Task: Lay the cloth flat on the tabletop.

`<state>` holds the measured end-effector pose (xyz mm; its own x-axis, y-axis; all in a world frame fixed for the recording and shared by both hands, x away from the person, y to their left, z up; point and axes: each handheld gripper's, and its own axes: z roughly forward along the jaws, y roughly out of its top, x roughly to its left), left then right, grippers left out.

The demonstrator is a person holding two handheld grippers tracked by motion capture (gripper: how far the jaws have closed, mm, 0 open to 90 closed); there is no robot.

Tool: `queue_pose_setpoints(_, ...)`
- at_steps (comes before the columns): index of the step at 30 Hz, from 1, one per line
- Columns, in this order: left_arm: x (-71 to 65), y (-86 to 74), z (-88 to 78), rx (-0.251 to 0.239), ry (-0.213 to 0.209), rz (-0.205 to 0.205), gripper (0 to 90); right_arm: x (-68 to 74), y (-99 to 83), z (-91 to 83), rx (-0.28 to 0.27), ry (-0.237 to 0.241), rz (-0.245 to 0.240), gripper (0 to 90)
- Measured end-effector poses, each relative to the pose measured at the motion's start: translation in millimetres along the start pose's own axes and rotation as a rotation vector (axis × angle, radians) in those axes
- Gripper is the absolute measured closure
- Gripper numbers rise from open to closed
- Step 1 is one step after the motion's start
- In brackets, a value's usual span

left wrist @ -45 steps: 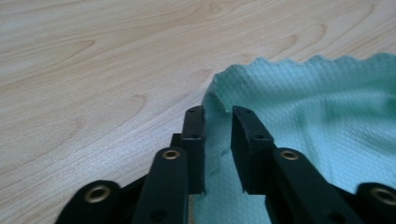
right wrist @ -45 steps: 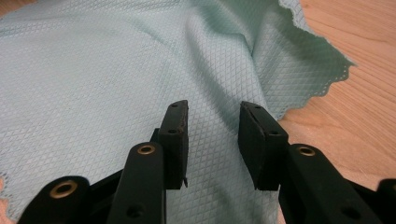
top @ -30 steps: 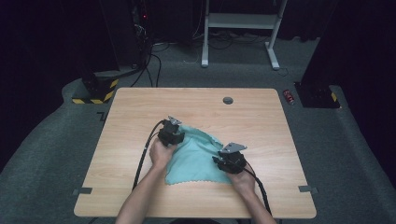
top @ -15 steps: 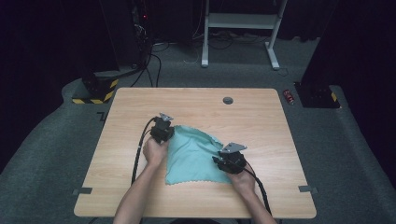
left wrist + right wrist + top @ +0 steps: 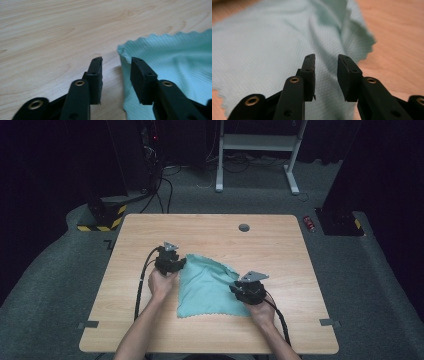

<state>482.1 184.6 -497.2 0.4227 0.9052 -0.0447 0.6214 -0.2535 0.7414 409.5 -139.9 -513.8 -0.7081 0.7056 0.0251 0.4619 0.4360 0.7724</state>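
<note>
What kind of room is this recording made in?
Probably a lab or recording studio rather than a home. A lone wooden table stands on grey carpet against dark surroundings, with yellow-and-black hazard striping on a stand base, cables across the floor and a white metal frame behind.

black hand-held gripper (image 5: 176,262), brass screws, grey plate, black cable; bare forearms
</note>
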Motion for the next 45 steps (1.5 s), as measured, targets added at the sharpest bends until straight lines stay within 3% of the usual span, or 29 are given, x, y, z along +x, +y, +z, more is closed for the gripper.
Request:
queue_pose_setpoints(2, -0.7, -0.3, 0.1, 0.000, -0.005, -0.001, 56.4, -2.0, 2.0, -4.3, -0.015, -0.001, 0.009, 68.7)
queue_pose_setpoints(6, -5.4, -0.4, 3.8, -0.003, -0.019, 0.003, 54.7, -19.5, 12.8, -15.0, -0.039, -0.056, 0.054, 66.4)
queue_pose_setpoints(10, -10.9, 0.4, 11.8, 0.008, -0.014, 0.000, 57.9, -28.4, 18.7, -15.7, -0.058, -0.068, 0.077, 65.9)
queue_pose_setpoints(13, -12.5, 1.6, 16.8, 0.018, -0.024, -0.008, 64.2, -27.7, 20.8, -9.1, -0.035, -0.049, 0.064, 69.0)
queue_pose_setpoints(16, -12.8, 3.3, 20.1, 0.033, -0.031, -0.010, 74.4, -29.8, 20.6, -0.7, -0.007, -0.027, 0.064, 80.1)
queue_pose_setpoints(17, -12.8, 3.3, 20.1, 0.033, -0.031, -0.010, 79.1, -29.8, 20.6, -0.7, -0.007, -0.027, 0.064, 80.1)
queue_pose_setpoints(18, -12.5, 4.1, 20.6, 0.038, -0.034, -0.009, 83.7, -32.7, 20.5, 2.8, -0.008, -0.010, 0.065, 89.2)
queue_pose_setpoints(20, -12.1, 6.0, 19.4, 0.033, -0.031, -0.007, 89.2, -34.8, 22.3, 2.1, -0.017, -0.009, 0.071, 90.0)
queue_pose_setpoints(25, -5.4, 7.9, 13.4, 0.018, -0.058, -0.041, 89.8, -45.2, 33.5, -4.1, -0.033, -0.016, 0.089, 90.0)
queue_pose_setpoints(32, 4.3, 8.3, 8.8, 0.010, -0.052, -0.065, 89.9, -58.9, 54.7, 0.6, -0.021, -0.066, 0.084, 90.0)
queue_pose_setpoints(34, 8.1, 7.7, 10.3, 0.013, -0.046, -0.080, 89.9, -67.5, 60.1, 10.1, 0.021, -0.087, 0.099, 90.0)
queue_pose_setpoints(36, 8.6, 7.4, 11.1, 0.010, -0.045, -0.090, 89.8, -70.8, 60.2, 13.3, 0.023, -0.098, 0.106, 90.0)
queue_pose_setpoints(37, 9.7, 7.3, 11.9, 0.008, -0.042, -0.092, 89.8, -79.4, 59.2, 21.8, 0.050, -0.118, 0.137, 90.0)
queue_pose_setpoints(44, 13.2, 5.7, 16.8, 0.011, -0.028, -0.115, 89.6, -87.3, 60.4, 35.5, 0.068, -0.163, 0.151, 89.6)
queue_pose_setpoints(45, 14.1, 5.0, 18.2, 0.013, -0.018, -0.121, 88.5, -90.1, 56.2, 42.0, 0.096, -0.166, 0.171, 87.9)
